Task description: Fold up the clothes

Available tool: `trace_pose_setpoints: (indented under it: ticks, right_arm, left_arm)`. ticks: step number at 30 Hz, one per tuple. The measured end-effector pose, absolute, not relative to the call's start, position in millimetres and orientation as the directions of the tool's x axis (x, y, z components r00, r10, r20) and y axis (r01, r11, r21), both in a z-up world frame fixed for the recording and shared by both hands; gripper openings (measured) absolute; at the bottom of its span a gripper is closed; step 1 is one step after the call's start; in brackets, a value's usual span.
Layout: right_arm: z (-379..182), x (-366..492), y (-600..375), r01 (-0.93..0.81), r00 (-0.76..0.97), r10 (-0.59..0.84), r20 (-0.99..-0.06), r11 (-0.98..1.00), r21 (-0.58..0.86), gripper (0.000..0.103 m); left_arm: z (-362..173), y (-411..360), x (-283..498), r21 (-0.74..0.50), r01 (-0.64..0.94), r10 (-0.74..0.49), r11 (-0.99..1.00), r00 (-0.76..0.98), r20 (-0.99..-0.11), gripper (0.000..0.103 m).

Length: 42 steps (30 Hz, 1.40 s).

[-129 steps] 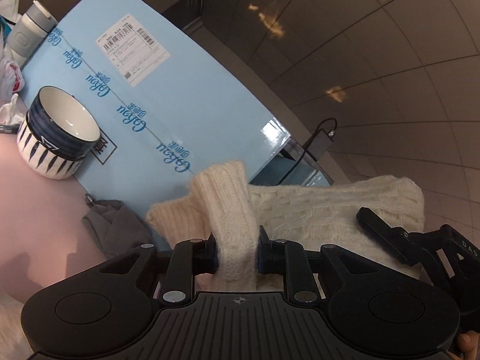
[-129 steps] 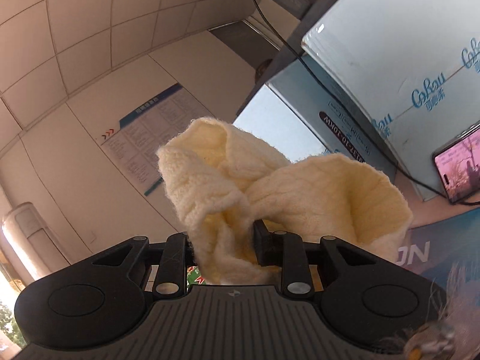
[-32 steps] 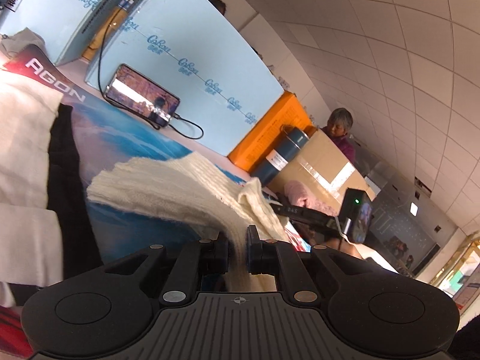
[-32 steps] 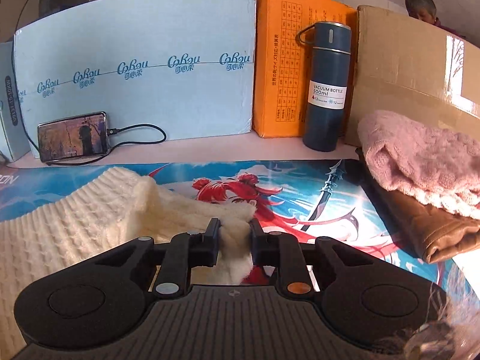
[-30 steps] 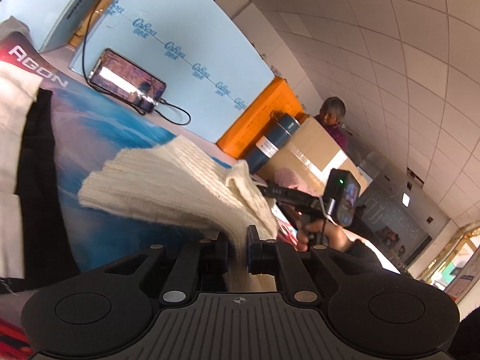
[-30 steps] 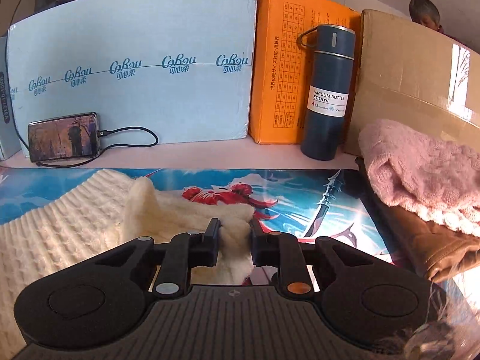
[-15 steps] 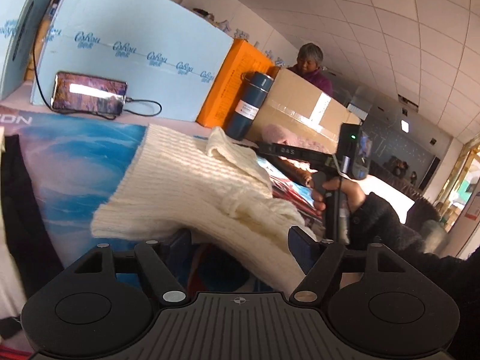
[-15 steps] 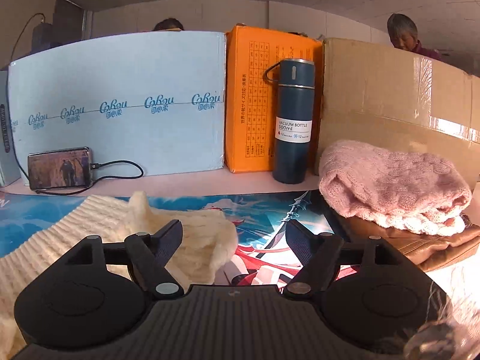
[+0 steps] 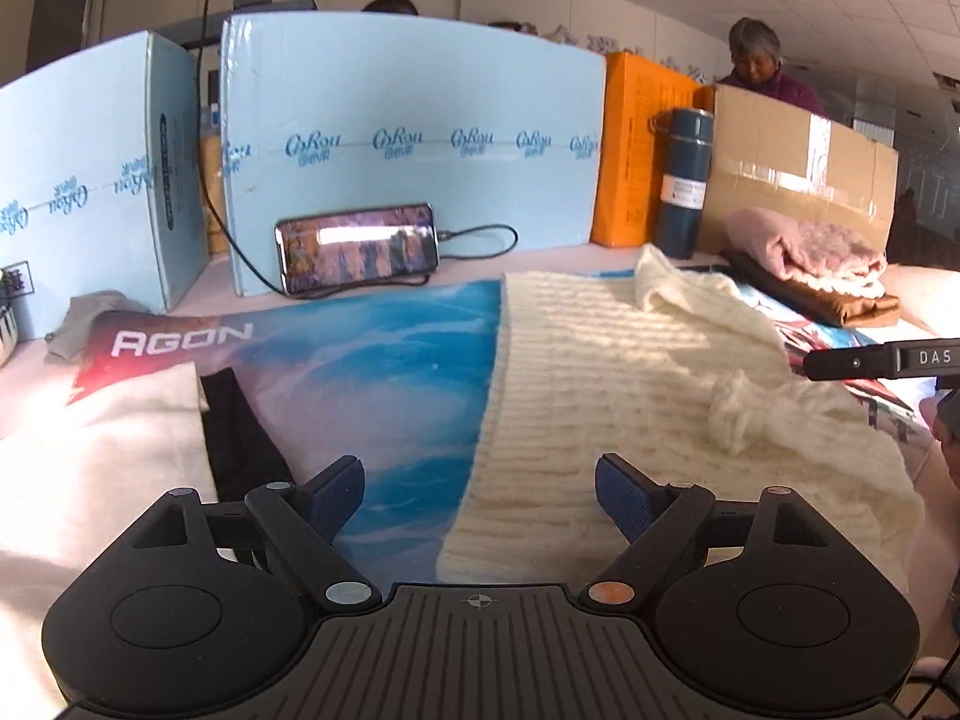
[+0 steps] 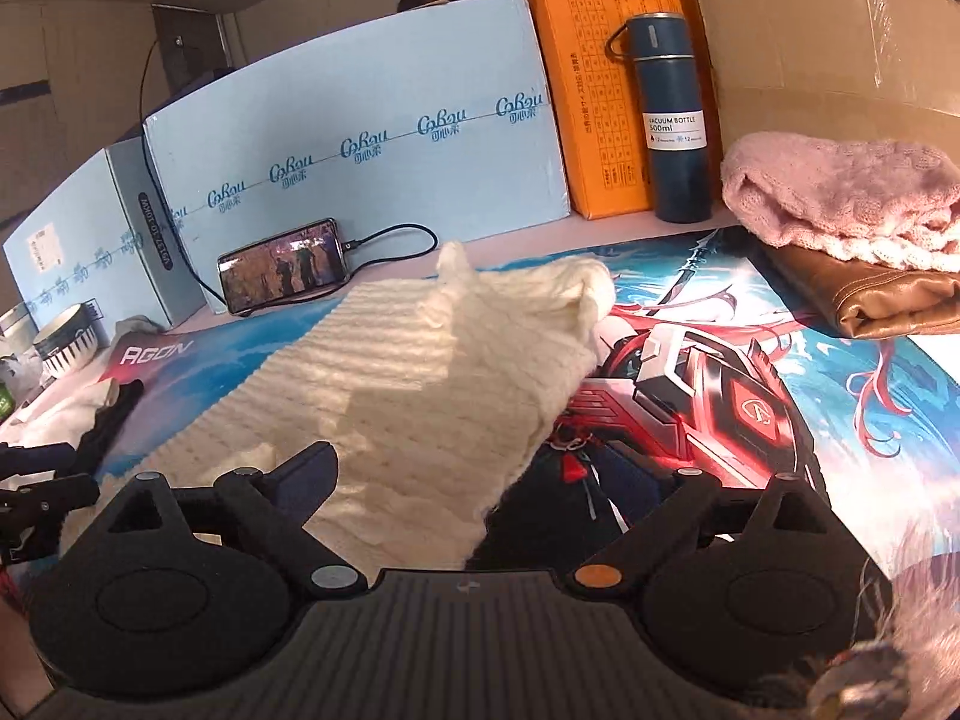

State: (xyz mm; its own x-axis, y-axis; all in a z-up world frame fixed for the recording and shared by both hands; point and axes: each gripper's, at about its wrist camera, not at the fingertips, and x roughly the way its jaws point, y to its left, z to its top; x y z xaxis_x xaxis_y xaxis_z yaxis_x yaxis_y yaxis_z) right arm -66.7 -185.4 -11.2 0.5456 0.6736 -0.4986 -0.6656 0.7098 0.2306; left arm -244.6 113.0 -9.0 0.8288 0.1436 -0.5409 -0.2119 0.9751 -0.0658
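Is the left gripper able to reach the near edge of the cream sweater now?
Probably yes. The left gripper is open, and the cream sweater lies flat on the mat with its ribbed edge directly between the fingers, nothing covering it.

The sweater (image 9: pixel 630 396) lies spread on the printed desk mat (image 9: pixel 384 372), with a second folded garment (image 9: pixel 90 456) on the mat to its left and, to its right at the mat's far corner, a knitted garment (image 10: pixel 840 204) stacked on a folded leather piece (image 10: pixel 870 294). Behind the mat, boxes stand in a row along the back of the table (image 9: pixel 540 255); a phone (image 9: pixel 357 246) leans against the long box (image 9: pixel 408 138), and a vacuum bottle (image 10: pixel 672 120) stands before the boxes to the right. A bowl (image 10: pixel 69 339) sits at the far left, beside the mat's corner.
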Motion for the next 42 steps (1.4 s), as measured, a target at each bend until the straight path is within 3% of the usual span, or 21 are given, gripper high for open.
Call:
trace_pose_setpoints:
  ticks: [3, 5, 7, 12, 18, 22, 27, 30, 32, 33, 35, 39, 42]
  right_arm:
    - [-18, -69, -176, -0.675, 0.540, 0.648, -0.537, 0.715, 0.184, 0.070]
    - [-22, -70, -171, -0.670, 0.562, 0.624, -0.543, 0.728, 0.142, 0.045]
    - [-22, -68, -168, -0.673, 0.565, 0.620, -0.545, 0.728, 0.130, 0.034]
    - [-21, -56, -162, -0.650, 0.624, 0.566, -0.539, 0.759, 0.043, 0.031]
    - [-9, -47, -183, -0.620, 0.638, 0.595, -0.488, 0.773, 0.132, 0.034]
    - [0, -63, -198, -0.737, 0.444, 0.788, -0.426, 0.592, 0.326, 0.073]
    - [-4, -89, -178, -0.805, 0.349, 0.815, -0.462, 0.513, 0.298, 0.074]
    - [-8, -102, -170, -0.825, 0.410, 0.781, -0.471, 0.538, 0.173, 0.056]
    - [-10, -103, -170, -0.840, 0.389, 0.793, -0.469, 0.514, 0.174, 0.028]
    - [-11, -103, -171, -0.844, 0.380, 0.802, -0.461, 0.504, 0.182, 0.026]
    - [-10, -104, -174, -0.856, 0.356, 0.824, -0.440, 0.477, 0.201, 0.011]
    - [-7, -105, -175, -0.884, 0.267, 0.871, -0.413, 0.392, 0.255, 0.010]
    - [-11, -106, -173, -0.880, 0.296, 0.851, -0.434, 0.420, 0.224, 0.011]
  left_arm:
    - [-15, 109, -243, -0.067, -0.178, 0.111, 0.982, 0.823, -0.557, 0.081]
    - [-16, 105, -244, -0.069, -0.143, 0.082, 0.987, 0.830, -0.551, 0.066]
    - [-17, 98, -246, -0.048, -0.121, 0.076, 0.991, 0.837, -0.542, 0.062]
    - [-17, 81, -253, -0.081, -0.013, -0.033, 0.997, 0.845, -0.534, 0.060]
    - [-13, 72, -263, -0.081, 0.016, -0.053, 0.997, 0.870, -0.490, 0.061]
    - [-8, 80, -266, -0.097, -0.012, -0.033, 0.995, 0.889, -0.456, 0.061]
    - [-12, 79, -263, -0.099, -0.016, -0.033, 0.995, 0.880, -0.474, 0.062]
    - [-15, 79, -261, -0.100, -0.018, -0.033, 0.995, 0.873, -0.486, 0.062]
    - [-17, 79, -260, -0.103, -0.019, -0.034, 0.995, 0.870, -0.491, 0.062]
    - [-18, 78, -260, -0.104, -0.019, -0.035, 0.994, 0.870, -0.492, 0.062]
    - [-18, 78, -259, -0.105, -0.018, -0.036, 0.994, 0.869, -0.493, 0.062]
    - [-18, 77, -259, -0.092, -0.017, -0.031, 0.996, 0.871, -0.491, 0.062]
    - [-13, 71, -265, -0.032, -0.004, -0.011, 0.999, 0.887, -0.462, 0.073]
